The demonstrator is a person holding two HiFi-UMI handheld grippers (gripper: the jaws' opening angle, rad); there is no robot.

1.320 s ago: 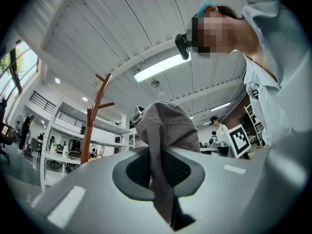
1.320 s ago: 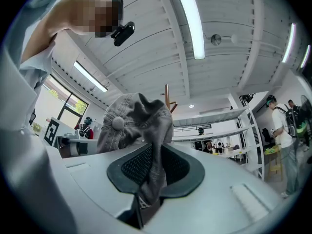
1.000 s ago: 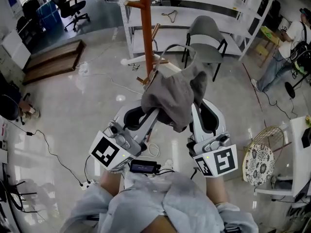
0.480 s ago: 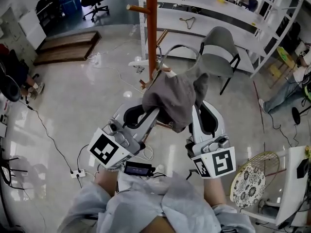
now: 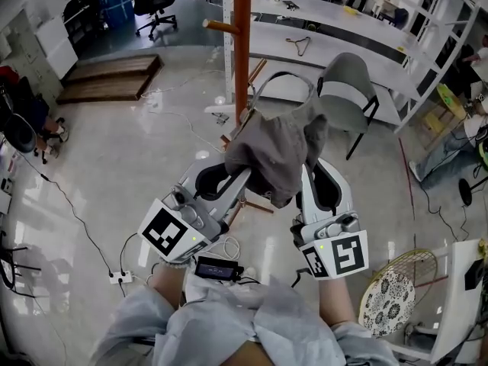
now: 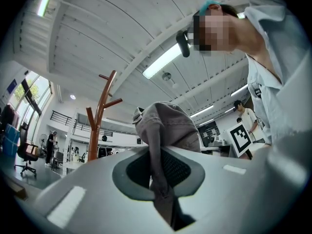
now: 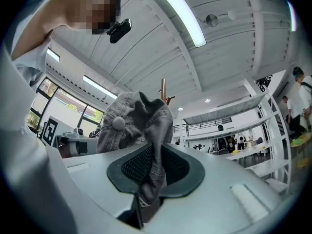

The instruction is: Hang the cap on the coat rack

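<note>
Firmly, left hand-held gripper (image 5: 238,180) and right hand-held gripper (image 5: 311,175) pinch cap (image 5: 274,155) edges near rack (image 5: 242,44)

Bright ceiling strip lights (image 7: 183,13) glare off the glossy floor (image 5: 137,151); both gripper views bulge fisheye, dark-cornered.

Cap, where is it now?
In the head view the cap is mid-frame, pinched by the left hand-held gripper and right hand-held gripper, next to the orange coat rack.

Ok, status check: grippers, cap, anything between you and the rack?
Left gripper, right gripper: jaws shut on the grey cap. Cap held up between them, short of the coat rack, not yet hung. Nothing seen in the way.
</note>
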